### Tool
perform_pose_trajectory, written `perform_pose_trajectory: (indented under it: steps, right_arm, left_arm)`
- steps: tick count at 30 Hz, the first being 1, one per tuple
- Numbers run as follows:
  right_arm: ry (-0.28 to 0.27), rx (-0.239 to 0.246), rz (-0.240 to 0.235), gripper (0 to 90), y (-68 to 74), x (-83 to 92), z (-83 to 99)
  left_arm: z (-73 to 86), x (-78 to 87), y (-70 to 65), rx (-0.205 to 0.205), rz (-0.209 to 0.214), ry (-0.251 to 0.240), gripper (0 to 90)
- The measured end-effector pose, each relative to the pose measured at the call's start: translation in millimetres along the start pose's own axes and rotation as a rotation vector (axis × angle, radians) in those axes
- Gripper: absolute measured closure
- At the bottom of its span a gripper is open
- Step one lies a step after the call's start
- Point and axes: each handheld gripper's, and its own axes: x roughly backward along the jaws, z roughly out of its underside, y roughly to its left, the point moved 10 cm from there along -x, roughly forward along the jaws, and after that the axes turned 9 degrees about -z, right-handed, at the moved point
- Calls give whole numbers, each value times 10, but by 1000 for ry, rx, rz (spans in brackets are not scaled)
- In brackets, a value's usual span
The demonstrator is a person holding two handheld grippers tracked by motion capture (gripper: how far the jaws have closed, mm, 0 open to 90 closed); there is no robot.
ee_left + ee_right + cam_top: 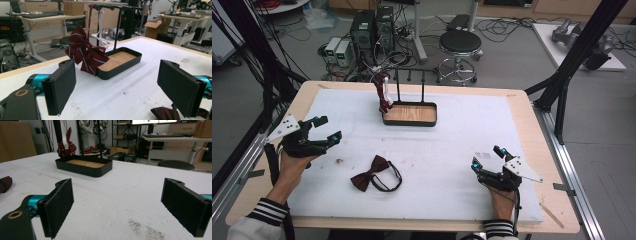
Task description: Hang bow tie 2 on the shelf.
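Bow tie (pixel 375 174) lies flat on the counter (pixel 452 165), near-centre, btwn both tongs but closer to the left tongs (pixel 323 129). Prob. light, soft, floppy fabric w/ thin strap; best pinched at the centre knot. Left tongs apart, just left of it; right tongs (pixel 486 159) apart, well off to the right.

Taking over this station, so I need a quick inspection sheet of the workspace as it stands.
Surface: white mat on a wooden table, some dark specks.
Job's things: dark red bow tie lying flat on the mat; striped red bow tie hanging on the rack over its wood-floored tray.
Clutter: nothing seen.
Grippers: left gripper and right gripper both open, empty.
Cables: tangle on the floor beyond the table.
Surroundings: stool, computer towers, desks.
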Motion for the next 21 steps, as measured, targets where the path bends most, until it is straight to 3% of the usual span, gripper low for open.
perform_pose_trajectory:
  steps: [12,21]
  right_arm:
    - [-3,7,0,102,-7,0,-4]
    - [-5,6,-2,102,-9,0,-6]
  left_arm:
    - [9,13,-45,8,16,21,159]
    - [9,48,-105,-32,25,76,159]
